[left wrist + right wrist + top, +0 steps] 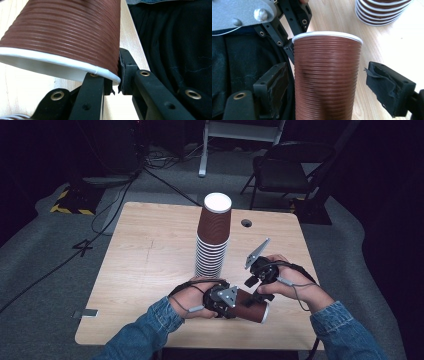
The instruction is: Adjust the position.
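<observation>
Plainly no readable print: left gripper clamps brown ribbed cup rim; right gripper straddles cup, pads apart.

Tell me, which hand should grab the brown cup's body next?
Probably the right. The right gripper already has its open jaws on both sides of the brown cup, not pressing yet. The left gripper is busy pinching the rim.
</observation>
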